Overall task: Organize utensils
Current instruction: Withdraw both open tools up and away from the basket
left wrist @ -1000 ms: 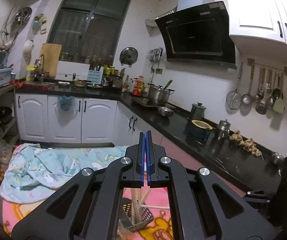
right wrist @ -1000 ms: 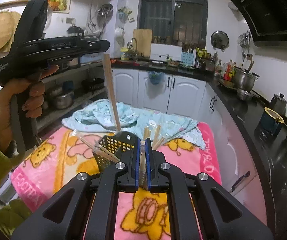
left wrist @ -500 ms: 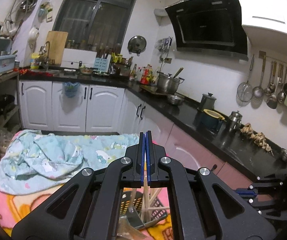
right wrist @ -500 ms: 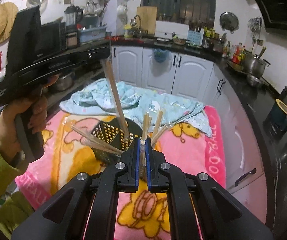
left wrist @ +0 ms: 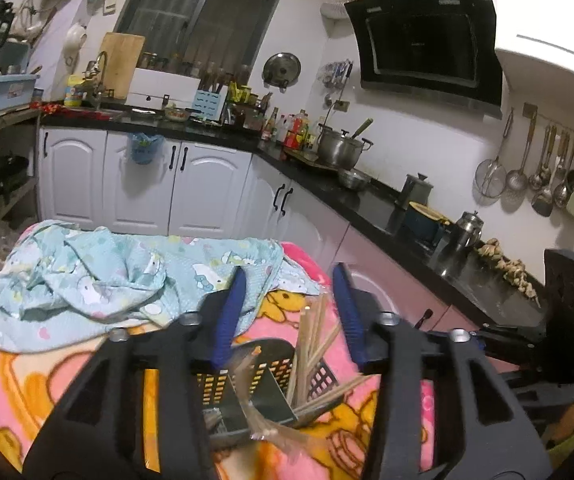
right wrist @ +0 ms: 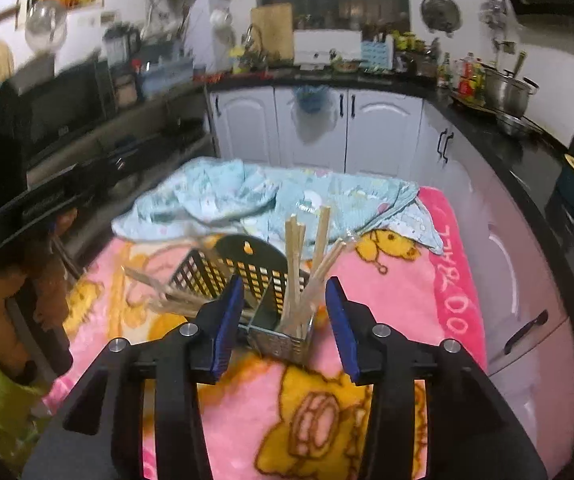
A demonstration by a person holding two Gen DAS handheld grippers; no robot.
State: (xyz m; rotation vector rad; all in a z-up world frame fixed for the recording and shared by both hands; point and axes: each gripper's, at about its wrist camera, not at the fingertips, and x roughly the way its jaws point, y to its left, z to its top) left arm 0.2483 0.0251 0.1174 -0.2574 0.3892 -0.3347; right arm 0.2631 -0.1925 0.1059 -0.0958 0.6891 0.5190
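Both the left gripper [left wrist: 287,312] and the right gripper [right wrist: 283,316] had just opened their fingers, holding nothing, so the wooden chopsticks [right wrist: 299,264] that they held a moment before now stood released in the black perforated utensil basket [right wrist: 247,272].

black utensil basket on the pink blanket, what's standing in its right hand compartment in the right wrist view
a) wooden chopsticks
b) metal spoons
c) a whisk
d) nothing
a: in the right wrist view several pale wooden chopsticks stand upright and fanned in the right-hand compartment of the black utensil basket, past the divider.
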